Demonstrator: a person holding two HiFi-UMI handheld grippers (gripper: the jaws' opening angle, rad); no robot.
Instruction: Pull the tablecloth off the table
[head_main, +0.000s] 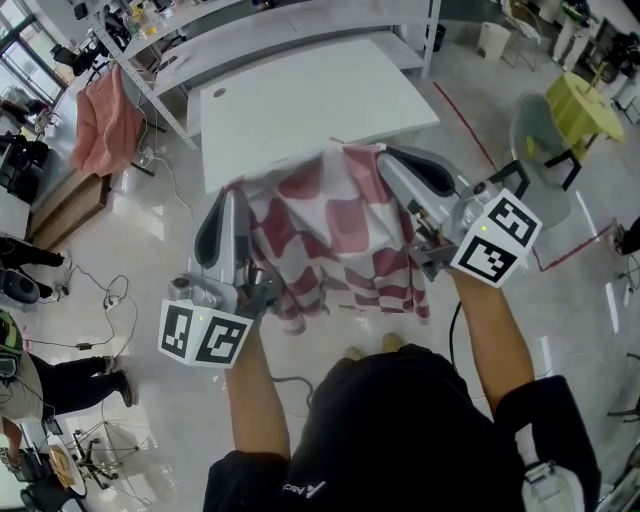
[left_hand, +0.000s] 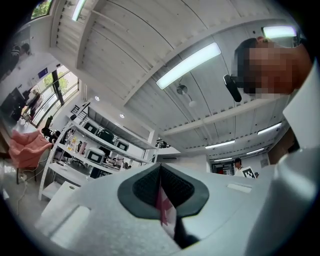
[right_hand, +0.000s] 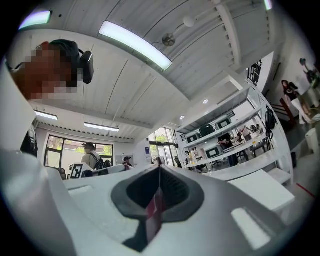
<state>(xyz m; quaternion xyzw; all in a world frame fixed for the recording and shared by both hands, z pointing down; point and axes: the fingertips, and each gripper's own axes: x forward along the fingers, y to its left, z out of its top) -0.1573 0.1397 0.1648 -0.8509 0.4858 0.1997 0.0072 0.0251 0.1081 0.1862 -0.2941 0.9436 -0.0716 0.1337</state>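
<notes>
The left gripper is shown at left with its jaws closed on one edge of the red-and-white checked tablecloth; a sliver of the fabric is seen pinched between them in the left gripper view. The tablecloth is held bunched and hanging between the two grippers, in front of the near edge of the white table, whose top shows bare; whether the cloth touches that edge cannot be determined. At right, the right gripper is likewise clamped on the cloth's opposite edge, its jaws closed upon the fabric.
</notes>
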